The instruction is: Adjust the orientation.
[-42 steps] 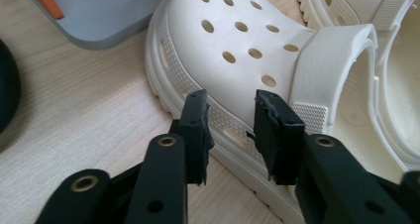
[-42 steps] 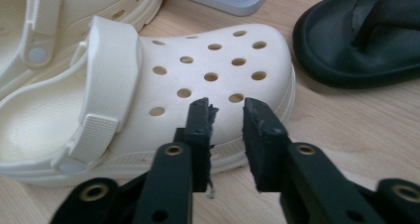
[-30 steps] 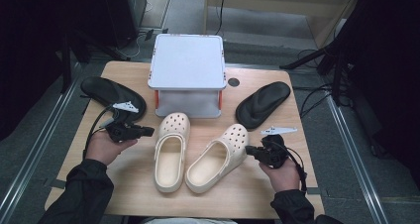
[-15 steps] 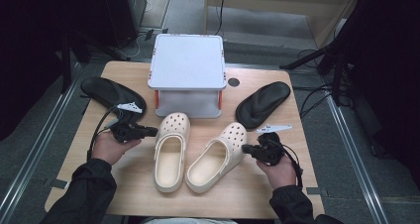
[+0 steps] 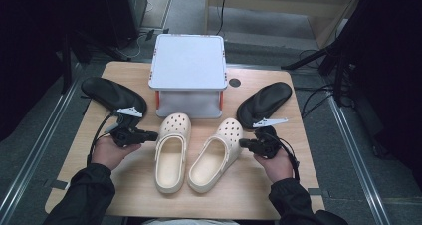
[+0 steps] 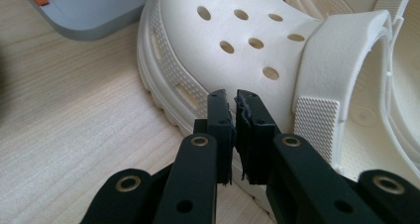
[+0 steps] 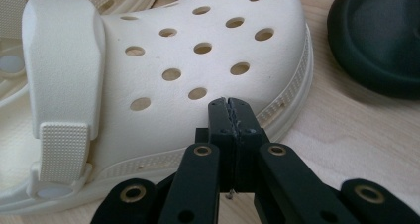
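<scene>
A light wooden table with rounded corners stood at the middle of the scene, its grain pale and evenly lit from above. A small round hole was cut through the top near the far edge. Beyond the table the grey floor ran back toward a pale wooden panel, and a dark cabinet stood to the far left of the table. Black cables trailed over the floor to the right of the table, beside dark stand legs. Metal rails ran along the floor on both sides of the table. The surroundings farther out lay in deep shadow.
</scene>
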`<action>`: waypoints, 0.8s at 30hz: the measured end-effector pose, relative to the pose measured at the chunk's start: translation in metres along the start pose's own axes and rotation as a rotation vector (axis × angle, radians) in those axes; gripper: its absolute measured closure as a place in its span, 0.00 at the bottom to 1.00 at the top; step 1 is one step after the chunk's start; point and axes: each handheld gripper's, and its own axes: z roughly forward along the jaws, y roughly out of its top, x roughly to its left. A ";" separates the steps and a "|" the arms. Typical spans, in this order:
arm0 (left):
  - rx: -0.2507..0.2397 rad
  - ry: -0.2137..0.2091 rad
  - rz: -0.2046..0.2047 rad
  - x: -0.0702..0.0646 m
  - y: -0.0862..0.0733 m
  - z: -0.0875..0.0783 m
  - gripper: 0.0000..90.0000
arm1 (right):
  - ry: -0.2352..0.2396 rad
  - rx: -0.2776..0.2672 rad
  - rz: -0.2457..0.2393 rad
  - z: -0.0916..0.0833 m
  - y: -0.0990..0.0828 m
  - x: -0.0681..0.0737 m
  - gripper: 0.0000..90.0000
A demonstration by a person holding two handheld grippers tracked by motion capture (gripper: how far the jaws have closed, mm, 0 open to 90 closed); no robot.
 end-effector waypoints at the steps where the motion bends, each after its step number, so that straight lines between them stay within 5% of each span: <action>1: 0.005 0.000 0.001 -0.001 -0.001 0.000 0.95 | 0.006 0.002 0.000 0.002 0.003 -0.001 1.00; 24: 0.011 -0.018 -0.022 -0.006 -0.008 0.004 0.96 | 0.060 0.002 -0.048 0.030 0.027 0.010 1.00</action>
